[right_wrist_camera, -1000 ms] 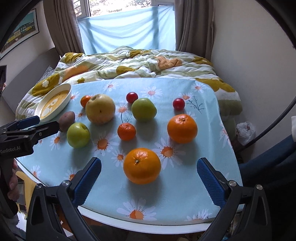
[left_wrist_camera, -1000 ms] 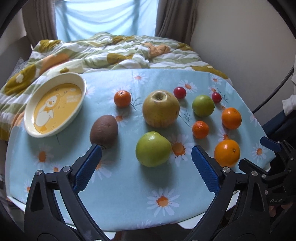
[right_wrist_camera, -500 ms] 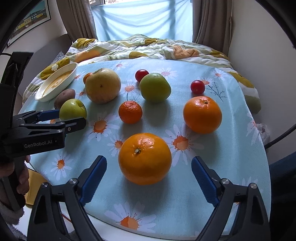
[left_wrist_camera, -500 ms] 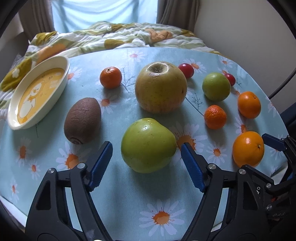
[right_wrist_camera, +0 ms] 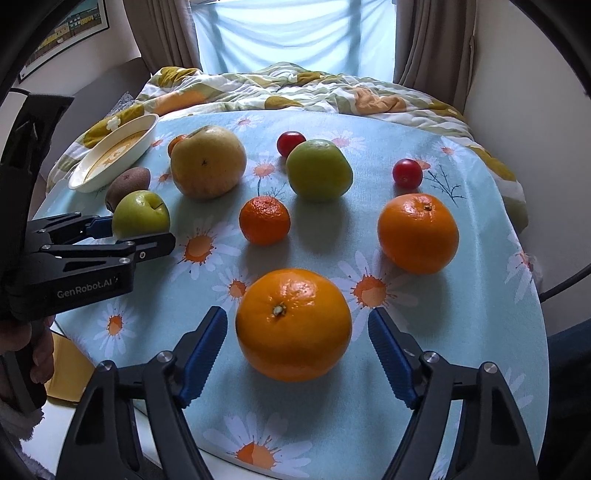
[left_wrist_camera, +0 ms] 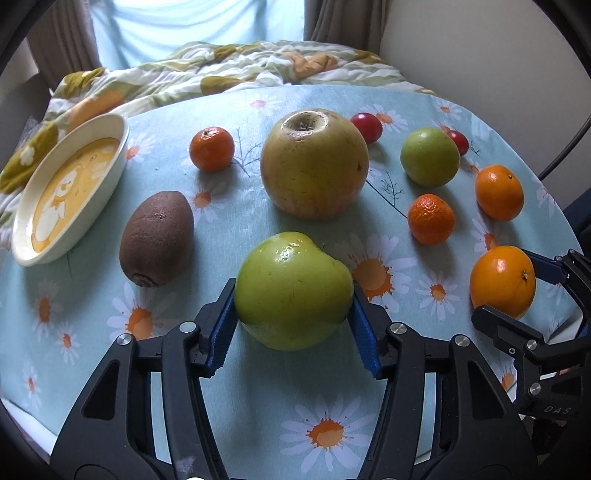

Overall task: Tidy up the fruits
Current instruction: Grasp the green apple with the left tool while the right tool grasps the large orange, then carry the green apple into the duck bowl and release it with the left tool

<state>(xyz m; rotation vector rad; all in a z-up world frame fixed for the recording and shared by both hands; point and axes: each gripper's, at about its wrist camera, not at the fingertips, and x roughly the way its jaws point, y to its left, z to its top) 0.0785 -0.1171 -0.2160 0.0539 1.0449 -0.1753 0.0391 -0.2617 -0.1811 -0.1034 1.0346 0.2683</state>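
Both my grippers have dropped onto fruit near the table's (left_wrist_camera: 258, 406) front edge. The left gripper (left_wrist_camera: 293, 317) is closing, pads touching the green apple (left_wrist_camera: 291, 288). The right gripper (right_wrist_camera: 295, 347) is closing around the orange (right_wrist_camera: 293, 325), gaps remaining. Lifting comes next, I judge.

A small mandarin (right_wrist_camera: 176, 142) peeks from behind the big yellow apple (right_wrist_camera: 208, 161); the kiwi (right_wrist_camera: 127, 181) sits half hidden behind the green apple (right_wrist_camera: 140, 215).

A pale blue daisy-print tablecloth (left_wrist_camera: 258, 387) is covering the table. A rumpled green, yellow and white quilt (right_wrist_camera: 295, 88) is lying at its far side, with grey-brown curtains (right_wrist_camera: 432, 40) hanging beyond, framing a bright window (right_wrist_camera: 295, 33).
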